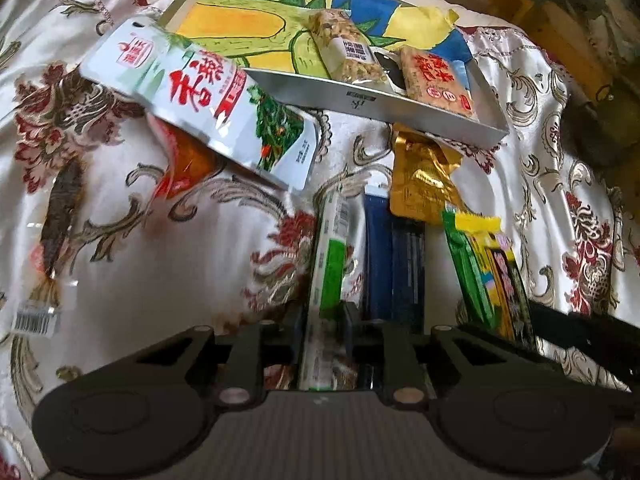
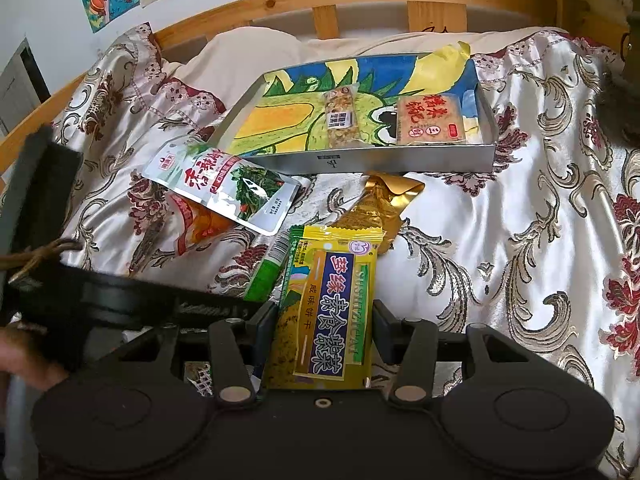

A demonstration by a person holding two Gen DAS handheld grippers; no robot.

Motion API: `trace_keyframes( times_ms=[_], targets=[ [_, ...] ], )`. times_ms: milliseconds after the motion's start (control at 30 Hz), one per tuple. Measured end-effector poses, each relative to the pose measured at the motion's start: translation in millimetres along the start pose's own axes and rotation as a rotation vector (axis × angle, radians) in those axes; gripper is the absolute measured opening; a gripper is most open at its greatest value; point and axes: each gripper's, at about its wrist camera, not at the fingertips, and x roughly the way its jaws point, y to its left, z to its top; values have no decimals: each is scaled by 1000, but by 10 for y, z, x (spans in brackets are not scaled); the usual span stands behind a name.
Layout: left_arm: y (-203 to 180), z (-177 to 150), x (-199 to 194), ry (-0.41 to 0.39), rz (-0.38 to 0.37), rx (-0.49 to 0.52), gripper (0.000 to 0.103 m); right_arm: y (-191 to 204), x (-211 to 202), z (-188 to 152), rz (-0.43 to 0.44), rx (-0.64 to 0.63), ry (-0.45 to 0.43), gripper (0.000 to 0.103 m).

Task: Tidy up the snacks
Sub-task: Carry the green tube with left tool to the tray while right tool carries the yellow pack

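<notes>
Silver tray (image 2: pixel 400 162) edge lies just beyond the gold packet (image 2: pixel 376 208), bedspread (image 2: pixel 520 216) bare rightward.

Soft daylight fills both pictures, and they are bright. The shiny bedspread (image 2: pixel 500 208) glares white in patches, and the white snack pouch (image 1: pixel 208 108) glints too. Both pictures bend at the edges and go dark in the corners. Close packets look smeared and fuzzy in the left wrist view.

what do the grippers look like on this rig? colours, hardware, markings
Both the left gripper and the right gripper are matte black: two round housings, angled linkage arms with silver pivot pins, dark blue finger pads. Ribbed grey plate on the left body. No cables or markings visible.
</notes>
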Motion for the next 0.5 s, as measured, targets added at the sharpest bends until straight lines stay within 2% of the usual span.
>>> trace_keyframes(
  times_ms=[233,400,500],
  targets=[
    [-13,-13,-108,-20,10,-7,18,13,-2,2,-12,-20,-23,51],
    [-33,-6,-304,-94,-5,-14,18,28,-75,33,-26,-48,-88,51],
    [-67,15,-451,-165,-8,0,18,49,-122,50,-40,-77,-131,51]
  ],
)
